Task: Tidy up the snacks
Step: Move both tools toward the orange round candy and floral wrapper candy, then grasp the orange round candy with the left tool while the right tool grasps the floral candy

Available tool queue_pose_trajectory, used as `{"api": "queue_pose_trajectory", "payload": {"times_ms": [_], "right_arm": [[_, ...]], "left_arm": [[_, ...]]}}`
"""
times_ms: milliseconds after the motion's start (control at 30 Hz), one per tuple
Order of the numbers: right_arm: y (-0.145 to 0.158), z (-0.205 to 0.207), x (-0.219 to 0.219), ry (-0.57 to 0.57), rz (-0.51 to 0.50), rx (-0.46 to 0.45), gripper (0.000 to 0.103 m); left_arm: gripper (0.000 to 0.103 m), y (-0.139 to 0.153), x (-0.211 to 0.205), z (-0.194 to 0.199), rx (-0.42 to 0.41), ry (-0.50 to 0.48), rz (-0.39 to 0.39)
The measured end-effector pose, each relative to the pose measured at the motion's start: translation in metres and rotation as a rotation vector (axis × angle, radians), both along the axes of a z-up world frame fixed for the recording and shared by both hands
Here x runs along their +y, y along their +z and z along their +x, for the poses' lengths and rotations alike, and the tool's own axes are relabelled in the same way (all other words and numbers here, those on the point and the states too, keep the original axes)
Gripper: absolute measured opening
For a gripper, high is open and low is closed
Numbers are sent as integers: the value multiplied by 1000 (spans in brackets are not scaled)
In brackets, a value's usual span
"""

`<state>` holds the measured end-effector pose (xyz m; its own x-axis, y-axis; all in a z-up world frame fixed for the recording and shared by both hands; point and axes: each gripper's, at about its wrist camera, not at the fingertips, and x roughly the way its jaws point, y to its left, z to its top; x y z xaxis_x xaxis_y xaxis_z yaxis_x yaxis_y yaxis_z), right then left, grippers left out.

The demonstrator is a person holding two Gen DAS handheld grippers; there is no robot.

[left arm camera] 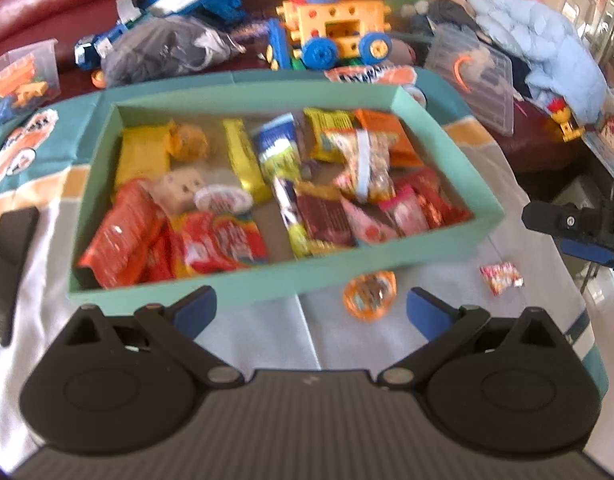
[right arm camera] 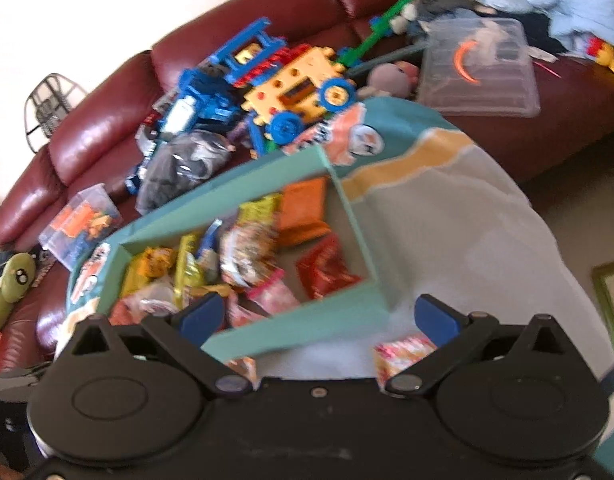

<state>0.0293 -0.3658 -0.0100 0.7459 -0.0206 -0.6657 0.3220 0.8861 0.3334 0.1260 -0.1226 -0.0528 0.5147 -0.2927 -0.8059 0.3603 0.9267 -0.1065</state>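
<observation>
**Snack box on cloth, toys behind**

Snack box [left arm camera: 243, 292] sits on the tablecloth [left arm camera: 447, 344], packets inside. 2 loose snacks lie before its near wall: round pack [left arm camera: 369, 296], small packet [left arm camera: 501, 279] to its right. Phone [left arm camera: 7, 268] left. Toy truck [left arm camera: 335, 32] behind, on sofa [right arm camera: 107, 128].

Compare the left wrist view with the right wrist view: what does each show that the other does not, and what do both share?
Only the left wrist view shows the dark flat device on the cloth and the right gripper from outside. Only the right wrist view shows the green plush toy on the sofa. Both show the teal box of snacks, the pink-and-white packet outside it, and the yellow toy vehicle.
</observation>
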Motion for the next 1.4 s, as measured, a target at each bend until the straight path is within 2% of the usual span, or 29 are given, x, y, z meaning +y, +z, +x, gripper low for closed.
{"api": "queue_pose_trajectory", "payload": {"times_ms": [367, 467, 600, 700, 867, 933, 967, 1033, 1267, 1400], "right_arm": [[-43, -18, -17, -79, 9, 94, 102], [-47, -17, -17, -71, 32, 95, 92], [-54, -14, -15, -65, 50, 114, 66], [-59, -9, -15, -74, 52, 129, 59], [-59, 3, -13, -69, 11, 110, 57], [-60, 8, -6, -41, -35, 108, 43], [-61, 9, -2, -21, -61, 112, 25], [-61, 9, 5, 8, -95, 107, 23], [-61, -5, 10, 53, -116, 87, 22], [-60, -9, 11, 73, -128, 89, 22]], "left_arm": [[103, -33, -20, -3, 64, -35, 43], [103, -37, -19, 1, 73, -28, 40], [103, -42, -23, 6, 80, -28, 45], [103, -45, -28, 9, 81, -37, 53], [103, -50, -34, 14, 86, -45, 61], [103, -52, -35, 15, 86, -46, 64], [103, -53, -36, 16, 87, -47, 65], [103, -54, -37, 17, 89, -47, 66], [102, -59, -50, 21, 69, -66, 79], [81, -61, -60, 20, 68, -95, 73]]}}
